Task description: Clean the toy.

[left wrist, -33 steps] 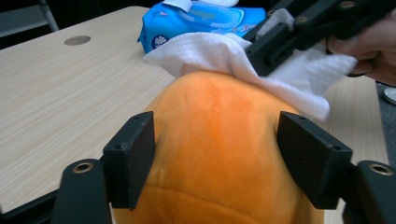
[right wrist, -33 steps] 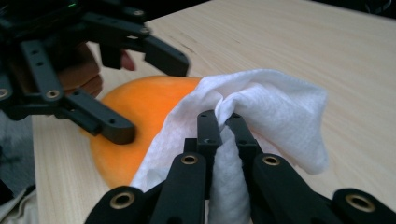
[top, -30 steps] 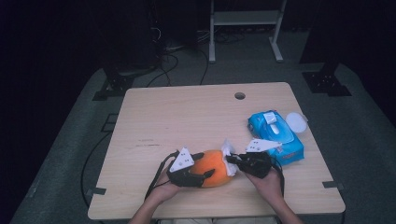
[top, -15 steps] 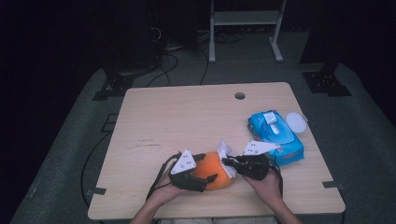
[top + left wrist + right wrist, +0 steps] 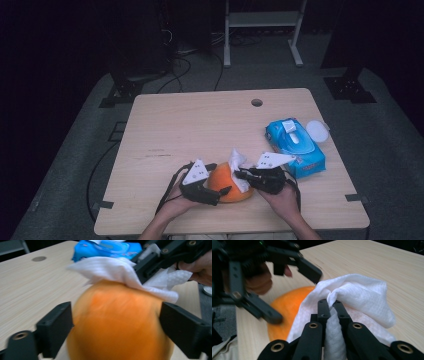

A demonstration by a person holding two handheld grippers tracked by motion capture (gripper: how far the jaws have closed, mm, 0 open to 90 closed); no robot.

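orange fruit (image 5: pixel 227 182): plain orange | wipe (image 5: pixel 239 167) on it: white, dimpled | pack (image 5: pixel 295 145) right of fruit: blue, white lid | counter (image 5: pixel 200 130): pale wood grain | gripper jaws: black

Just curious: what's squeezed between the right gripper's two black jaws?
A white wipe, pinched in the right gripper and draped over the orange ball, as the right gripper view shows.

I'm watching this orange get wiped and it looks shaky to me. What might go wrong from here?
1. The left gripper has just been opening; its jaws flank the orange without pressing, so it may roll.
2. The right gripper pinches only a fold of the white wipe, which may slip out.
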